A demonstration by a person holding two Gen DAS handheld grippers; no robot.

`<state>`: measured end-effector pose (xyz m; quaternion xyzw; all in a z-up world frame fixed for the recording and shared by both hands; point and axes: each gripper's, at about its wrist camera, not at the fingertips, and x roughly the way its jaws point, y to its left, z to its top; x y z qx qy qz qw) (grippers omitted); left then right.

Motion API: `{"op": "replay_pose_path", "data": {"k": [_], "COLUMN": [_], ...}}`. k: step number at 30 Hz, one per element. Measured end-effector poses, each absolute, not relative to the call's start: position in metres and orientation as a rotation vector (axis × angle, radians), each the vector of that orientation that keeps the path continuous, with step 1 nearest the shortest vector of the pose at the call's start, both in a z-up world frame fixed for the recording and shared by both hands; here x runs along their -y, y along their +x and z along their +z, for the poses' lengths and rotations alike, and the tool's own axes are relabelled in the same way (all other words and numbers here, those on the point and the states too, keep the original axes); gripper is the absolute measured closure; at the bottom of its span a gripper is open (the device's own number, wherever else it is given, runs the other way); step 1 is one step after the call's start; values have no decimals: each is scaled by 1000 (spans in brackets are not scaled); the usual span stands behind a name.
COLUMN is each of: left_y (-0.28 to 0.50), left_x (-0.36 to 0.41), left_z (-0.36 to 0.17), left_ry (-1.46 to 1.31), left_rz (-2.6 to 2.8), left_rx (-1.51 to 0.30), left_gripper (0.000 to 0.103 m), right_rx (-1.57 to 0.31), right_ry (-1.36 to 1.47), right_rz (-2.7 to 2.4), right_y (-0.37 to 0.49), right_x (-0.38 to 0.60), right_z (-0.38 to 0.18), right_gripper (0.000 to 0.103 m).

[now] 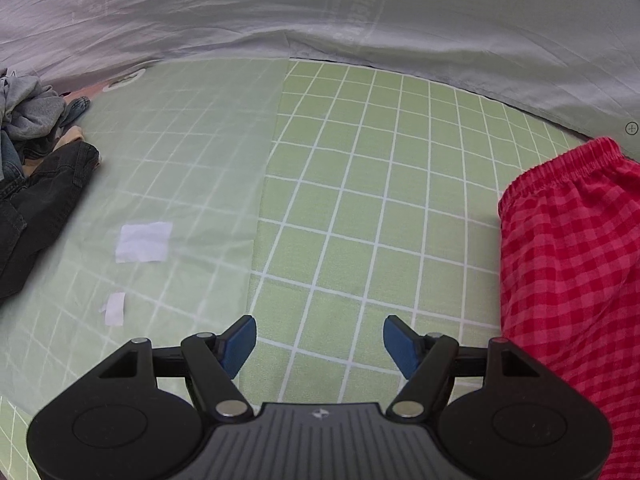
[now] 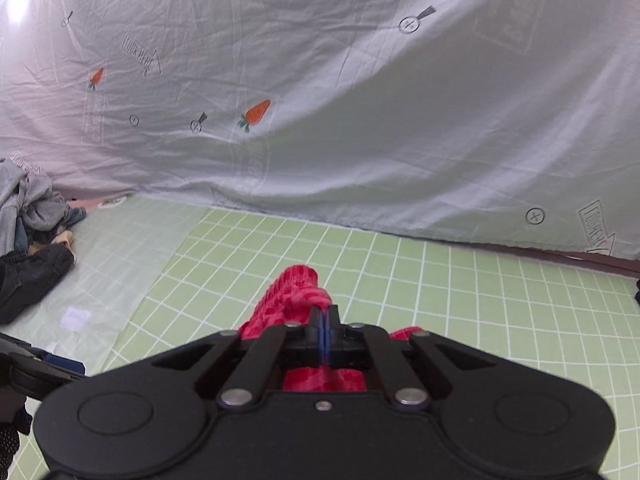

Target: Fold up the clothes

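Red checked shorts (image 1: 572, 264) with an elastic waistband hang at the right of the left wrist view, over the green grid mat (image 1: 360, 200). My left gripper (image 1: 320, 340) is open and empty, to the left of the shorts. My right gripper (image 2: 325, 316) is shut on a bunched fold of the red checked shorts (image 2: 294, 292) and holds it above the mat (image 2: 480, 300). More red cloth shows under the right gripper's body.
A pile of clothes lies at the left: dark jeans (image 1: 36, 204) and grey garments (image 1: 32, 112), also in the right wrist view (image 2: 28, 276). A grey printed sheet (image 2: 320, 100) hangs behind the mat. White paper scraps (image 1: 144, 242) lie on a pale sheet.
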<state>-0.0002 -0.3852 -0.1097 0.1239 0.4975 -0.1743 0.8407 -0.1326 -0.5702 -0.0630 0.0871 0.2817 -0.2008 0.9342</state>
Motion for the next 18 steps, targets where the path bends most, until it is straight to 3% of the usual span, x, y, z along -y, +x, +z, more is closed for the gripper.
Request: {"op": "replay_pose_path", "data": {"k": [5,8,10,12,16,18], "left_y": [-9,-14,-19,-23,-36,-45], "left_x": [394,401,404,405,405,404], "left_z": [-105,-108,-107,-109,-112,-112], "left_ry": [259,264,272,277,301,319], "left_rz": [-358,-358,-357,-354,-363,-377], "left_rx": [-1009,-1021,-1013,-1016,-1036,-1037], "left_gripper": [32,32,32,32,32,32], "right_rx": [-597,-737,-717,-704,-749,-804], "right_ry": [242,237,252,306,414,441], "right_rz": [-585,-705,-751,-752,-698,-677], "right_y": [-147,-144,-162,-185,-227,-244], "right_x": [622,650,656,659,648,634], "right_z": [-78,-103,-101,-99,-116,-129], "right_gripper": [99,83,79,65,68,76]}}
